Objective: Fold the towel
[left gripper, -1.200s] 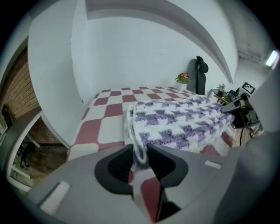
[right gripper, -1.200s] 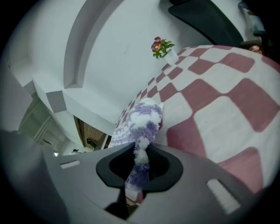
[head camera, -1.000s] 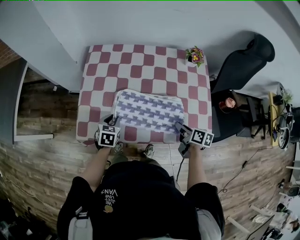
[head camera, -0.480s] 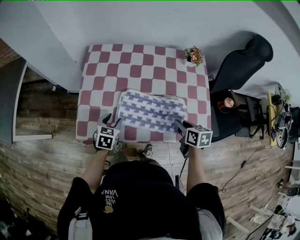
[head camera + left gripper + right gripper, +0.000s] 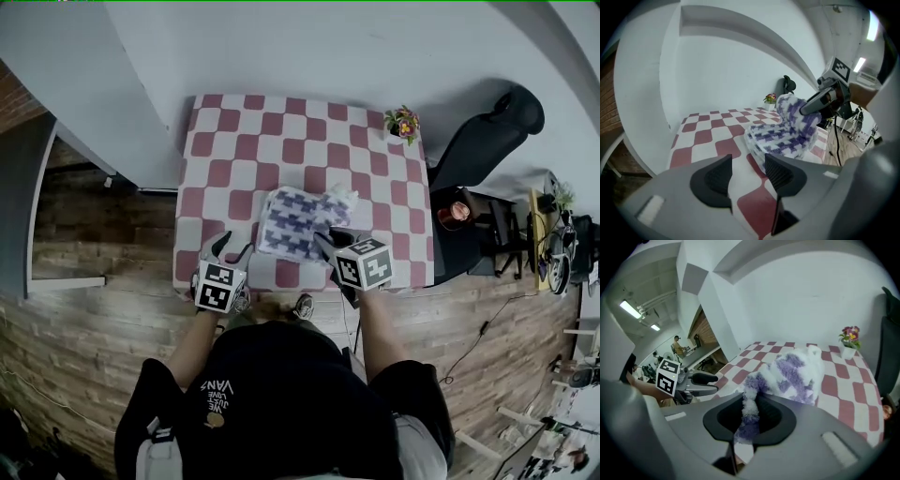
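Floorboards [image 5: 94,356] of brown wood run under the person's feet, and a plain white wall [image 5: 281,47] rises behind the table [image 5: 225,141], which is covered by a red-and-white checked cloth and stands close against that wall. To the table's right, a black office chair [image 5: 487,136] stands just beside its far corner. The purple-and-white towel [image 5: 295,223] lies on the near middle of the cloth, bunched, with its right part raised off the surface. The right gripper [image 5: 750,408] is clamped on that raised edge, a strip of pile pinched between its jaws. The left gripper [image 5: 746,168] hovers over the table's near left edge, its jaws apart after just opening, with nothing between them. A small pot of flowers [image 5: 404,124] stands at the far right corner.
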{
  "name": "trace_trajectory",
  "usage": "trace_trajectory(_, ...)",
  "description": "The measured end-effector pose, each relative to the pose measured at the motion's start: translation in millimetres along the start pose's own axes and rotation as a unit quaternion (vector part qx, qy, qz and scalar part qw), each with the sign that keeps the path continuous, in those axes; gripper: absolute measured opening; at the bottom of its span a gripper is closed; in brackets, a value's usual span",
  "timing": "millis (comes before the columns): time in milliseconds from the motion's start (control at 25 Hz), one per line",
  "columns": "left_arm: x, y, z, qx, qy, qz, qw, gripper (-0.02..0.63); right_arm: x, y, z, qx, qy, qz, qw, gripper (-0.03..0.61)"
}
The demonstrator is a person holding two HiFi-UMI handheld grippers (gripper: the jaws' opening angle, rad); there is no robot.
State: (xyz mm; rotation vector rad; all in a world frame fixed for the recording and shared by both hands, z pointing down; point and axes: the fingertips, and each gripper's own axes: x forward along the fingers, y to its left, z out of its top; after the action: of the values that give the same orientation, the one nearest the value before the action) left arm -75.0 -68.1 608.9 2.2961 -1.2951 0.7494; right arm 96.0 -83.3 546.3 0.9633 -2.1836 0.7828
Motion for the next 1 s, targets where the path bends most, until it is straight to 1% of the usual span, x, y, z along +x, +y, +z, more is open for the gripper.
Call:
trace_trajectory(160,-20,26,-14,-0.002,0.006,-0.005,1.0,0.195,50,33,8,-0.018,0.042,0.012,0.999,0.06)
trace_trajectory(280,-31,47,-28,-0.01,0.009,-0.002,0.9999,0.195,85,42,6,-0.018,0.069,-0.005,0.997,0.064)
trace_trajectory(360,-36,57,-33,-0.017,0.01,-0.004,0.9998,0.195,100,45,6,-0.02,0.078,-0.023,0.996,0.076)
trace_trajectory(440,-39,64,-37,-0.021,0.01,-0.009,0.9997,0.195,113,55,7,-0.017,0.074,-0.017,0.997,0.108)
trace_trajectory(520,-39,68,-37,-0.023,0.01,-0.014,0.9996,0.195,123,68,9,-0.011,0.064,-0.003,0.998,0.168)
trace_trajectory(560,-39,69,-36,-0.022,0.008,-0.017,0.9996,0.195,126,72,9,-0.01,0.059,-0.001,0.998,0.183)
trace_trajectory(680,-34,67,-29,-0.015,0.0,-0.029,0.9995,0.195,130,80,10,-0.016,0.042,0.0,0.999,0.225)
trace_trajectory(840,-24,56,-16,-0.002,-0.008,-0.047,0.9989,0.195,124,87,8,-0.027,0.013,0.014,0.999,0.258)
trace_trajectory(920,-19,49,-9,0.005,-0.013,-0.056,0.9983,0.195,108,85,19,-0.018,-0.032,0.03,0.999,0.258)
trace_trajectory(960,-17,47,-7,0.006,-0.015,-0.059,0.9981,0.195,94,84,30,-0.012,-0.067,0.04,0.997,0.255)
trace_trajectory(1000,-15,44,-4,0.007,-0.017,-0.061,0.998,0.195,79,83,43,-0.007,-0.108,0.052,0.993,0.232)
